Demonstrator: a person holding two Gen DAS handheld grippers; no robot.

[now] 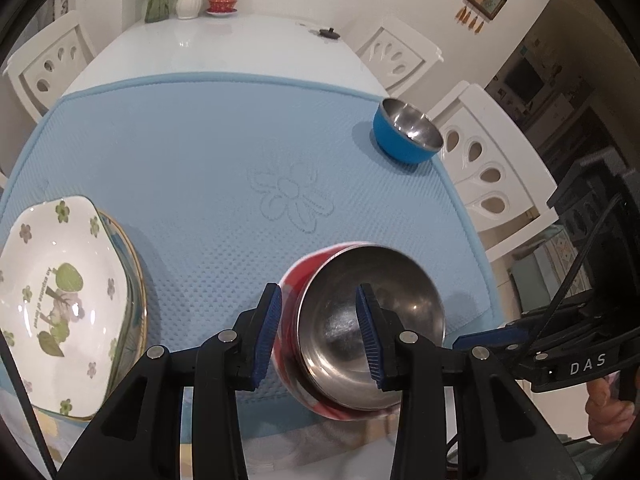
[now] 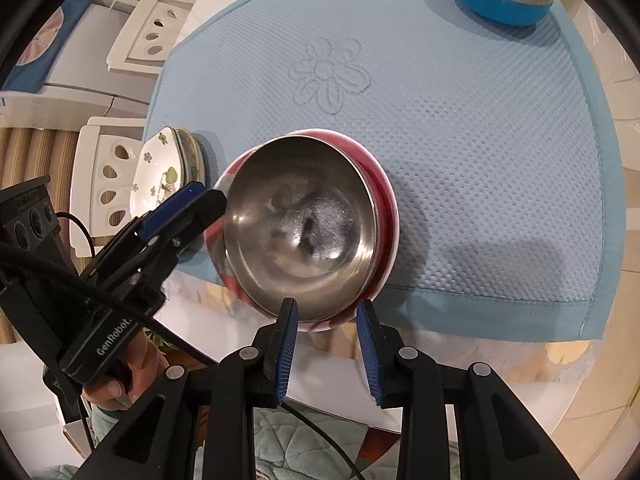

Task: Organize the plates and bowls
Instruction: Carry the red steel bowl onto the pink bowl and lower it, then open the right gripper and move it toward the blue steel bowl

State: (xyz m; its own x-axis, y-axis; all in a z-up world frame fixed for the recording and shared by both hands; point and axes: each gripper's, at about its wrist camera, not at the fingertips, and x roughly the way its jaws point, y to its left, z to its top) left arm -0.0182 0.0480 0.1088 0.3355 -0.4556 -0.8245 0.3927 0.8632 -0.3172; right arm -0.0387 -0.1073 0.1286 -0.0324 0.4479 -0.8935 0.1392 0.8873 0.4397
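Left tongs (image 1: pixel 320 332) part open, straddling near wall of red bowl (image 1: pixel 292 300): one pad outside, other inside steel bowl (image 1: pixel 372 320) nested in it; contact not clear. Right tongs (image 2: pixel 327 346) part open, at bowls' near rim, holding nothing. Bowls tilted at near edge of blue mat (image 1: pixel 208 152) on white tabletop (image 1: pixel 224 48). Flowered plate (image 1: pixel 52 304) stacked at left, blue bowl (image 1: pixel 404 132) at far right corner. Mat middle bare. White chairs (image 1: pixel 484 172) around.
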